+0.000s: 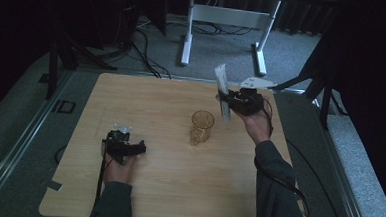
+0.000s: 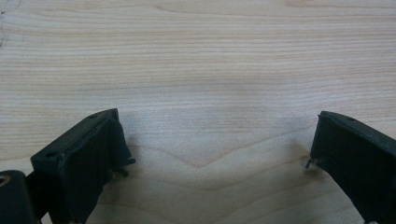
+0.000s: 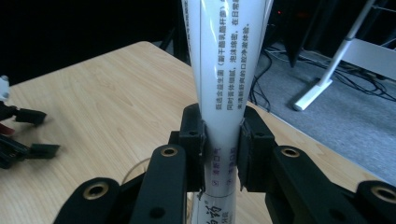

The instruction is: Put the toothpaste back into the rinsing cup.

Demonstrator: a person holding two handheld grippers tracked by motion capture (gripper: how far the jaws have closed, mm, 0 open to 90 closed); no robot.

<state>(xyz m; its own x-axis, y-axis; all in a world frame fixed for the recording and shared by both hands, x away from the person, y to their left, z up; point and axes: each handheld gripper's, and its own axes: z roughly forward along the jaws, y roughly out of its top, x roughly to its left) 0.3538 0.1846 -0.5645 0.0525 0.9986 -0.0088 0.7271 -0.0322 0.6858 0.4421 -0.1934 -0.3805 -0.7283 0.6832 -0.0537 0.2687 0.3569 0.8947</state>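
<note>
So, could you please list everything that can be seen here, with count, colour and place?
tube: one, white with printed text, held upright-tilted above the table's far right part
cup: one, clear amber, standing at mid table, below the tube
table: one, light wood, centre
white desk frame: one, on the grey floor beyond the table
cables: several, black, on the floor behind
left hand-held gripper: one, black, jaws open over bare wood
right hand-held gripper: one, black, clamped on the tube
sleeves: two, dark grey, bottom edge

a glass cup [image 1: 202, 125] stands mid-table [image 1: 166, 197], the tube [image 1: 222, 90] held just right of it, the left tongs [image 1: 129, 146] well left.
</note>
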